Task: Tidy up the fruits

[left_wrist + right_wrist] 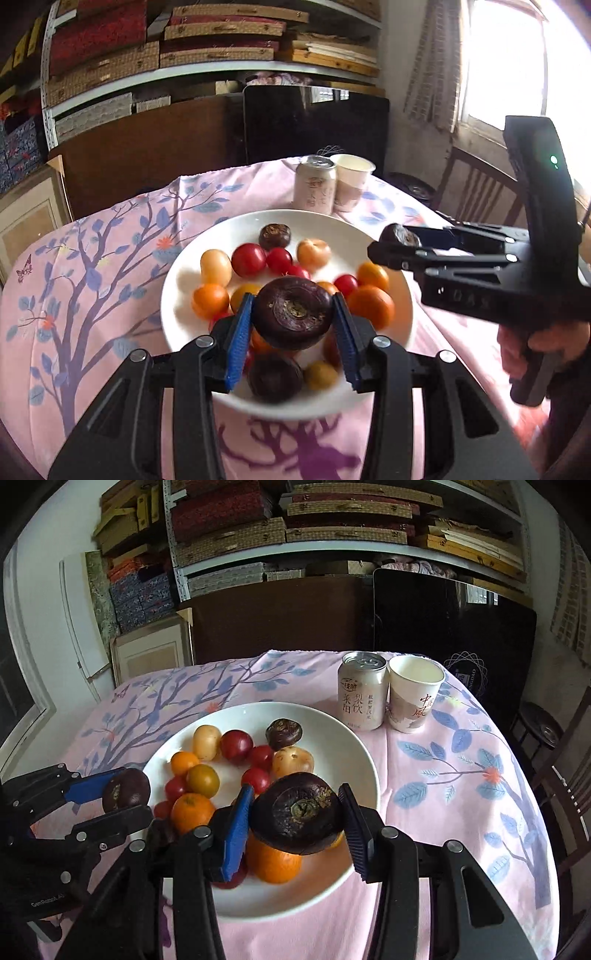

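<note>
A white plate (397,291) (354,753) on the pink cloth holds red and yellow cherry tomatoes, oranges and dark water chestnuts. My left gripper (293,312) is shut on a dark water chestnut (293,313) and holds it above the plate's near side; it also shows in the right wrist view (125,789) at the plate's left rim. My right gripper (297,812) is shut on another dark water chestnut (297,812) above the plate's near part; in the left wrist view it (400,236) comes in from the right with its chestnut (397,233) over the plate's right rim.
A drink can (362,690) and a paper cup (414,692) stand on the cloth just behind the plate. A dark screen (454,627) and a brown board lean behind the table. A wooden chair (561,771) stands at the right. Shelves of boxes fill the back wall.
</note>
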A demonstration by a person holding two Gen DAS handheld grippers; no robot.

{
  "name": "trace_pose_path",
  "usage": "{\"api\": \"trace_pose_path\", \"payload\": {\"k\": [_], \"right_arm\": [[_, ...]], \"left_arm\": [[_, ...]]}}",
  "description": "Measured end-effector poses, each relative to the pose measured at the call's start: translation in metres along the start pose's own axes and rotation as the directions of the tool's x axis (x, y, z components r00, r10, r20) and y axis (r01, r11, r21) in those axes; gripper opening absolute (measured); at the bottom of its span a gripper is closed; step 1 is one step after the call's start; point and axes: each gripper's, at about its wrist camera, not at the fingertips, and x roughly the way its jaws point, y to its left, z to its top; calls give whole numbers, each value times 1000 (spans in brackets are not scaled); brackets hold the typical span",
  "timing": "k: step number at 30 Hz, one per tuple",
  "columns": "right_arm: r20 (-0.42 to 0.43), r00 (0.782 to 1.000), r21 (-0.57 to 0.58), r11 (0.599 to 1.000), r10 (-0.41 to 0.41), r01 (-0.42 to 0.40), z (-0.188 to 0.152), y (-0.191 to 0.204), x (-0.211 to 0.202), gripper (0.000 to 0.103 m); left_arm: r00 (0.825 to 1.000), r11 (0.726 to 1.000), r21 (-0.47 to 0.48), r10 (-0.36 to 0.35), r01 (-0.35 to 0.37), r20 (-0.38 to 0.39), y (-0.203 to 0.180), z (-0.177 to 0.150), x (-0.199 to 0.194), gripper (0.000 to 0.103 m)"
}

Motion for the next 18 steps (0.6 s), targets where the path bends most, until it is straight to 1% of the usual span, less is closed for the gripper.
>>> {"api": "trace_pose_path", "payload": {"k": [3,4,6,9,10,11,12,13,14,15,18], "right_arm": [[-34,999,23,1000,-14,15,5,-8,25,47],[-40,999,39,999,-11,13,6,-11,29,47],[-62,998,54,999,2,1,5,-14,37,47],[-68,998,50,999,-1,5,5,-15,43,47],[-69,998,51,999,11,-7,6,-16,45,51],[-68,998,50,999,18,-14,6,-16,45,60],[-65,998,51,999,18,-15,6,-16,44,85],[-51,999,61,998,7,-4,6,-18,40,95],[-31,1000,69,998,0,2,5,-19,34,95],[-20,1000,67,998,0,1,4,-19,27,95],[1,999,50,998,-35,35,-4,-18,-5,97]], "left_arm": [[997,998,-8,65,-65,-40,6,6,24,41],[997,998,-16,61,-62,-48,9,3,28,41],[998,999,-31,33,-34,-53,13,2,32,41],[997,999,-4,44,-45,-58,10,0,36,41],[997,999,1,50,-50,-55,9,0,36,41],[997,998,-3,62,-63,-38,10,1,34,56],[997,997,-15,79,-79,-17,11,1,31,93],[995,994,-33,101,-101,12,13,2,26,97],[991,992,-58,119,-116,57,17,0,17,98],[989,990,-77,122,-116,80,20,-1,9,98],[989,984,-130,133,-125,57,28,-6,-13,98]]}}
